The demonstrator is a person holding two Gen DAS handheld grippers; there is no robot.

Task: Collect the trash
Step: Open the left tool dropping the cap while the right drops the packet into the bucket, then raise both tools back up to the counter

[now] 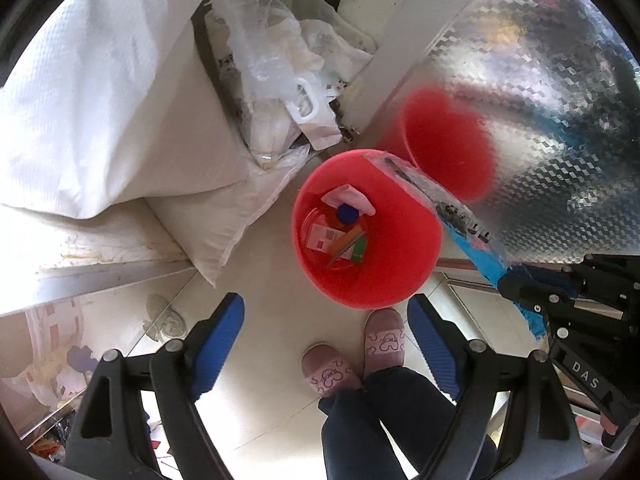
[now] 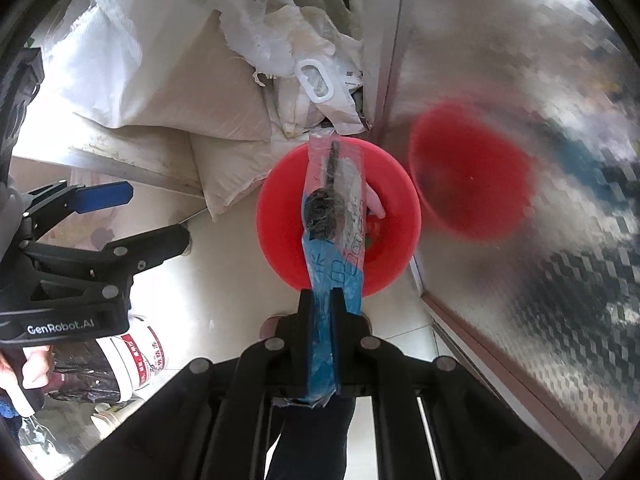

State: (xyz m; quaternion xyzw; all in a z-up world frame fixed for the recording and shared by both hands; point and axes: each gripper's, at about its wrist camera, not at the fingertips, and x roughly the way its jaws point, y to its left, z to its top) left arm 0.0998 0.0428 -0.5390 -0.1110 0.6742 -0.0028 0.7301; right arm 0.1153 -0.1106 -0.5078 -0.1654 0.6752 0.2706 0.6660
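Observation:
A red bucket (image 1: 400, 264) stands on the tiled floor and holds a blue cap (image 1: 347, 213), pink paper and small cartons. It also shows in the right wrist view (image 2: 280, 216). My right gripper (image 2: 323, 300) is shut on a long blue and clear plastic wrapper (image 2: 334, 216) and holds it above the bucket's opening. The wrapper (image 1: 448, 216) crosses the bucket's right rim in the left wrist view, where the right gripper (image 1: 520, 284) shows at the right edge. My left gripper (image 1: 326, 320) is open and empty above the floor, near the bucket; it also shows in the right wrist view (image 2: 132, 216).
White woven sacks (image 1: 100, 100) and plastic bags (image 1: 280, 68) are piled behind the bucket. A shiny patterned panel (image 1: 540, 100) to the right mirrors the bucket. The person's slippered feet (image 1: 352, 356) stand just before the bucket. A white tub (image 2: 136, 356) stands at the lower left.

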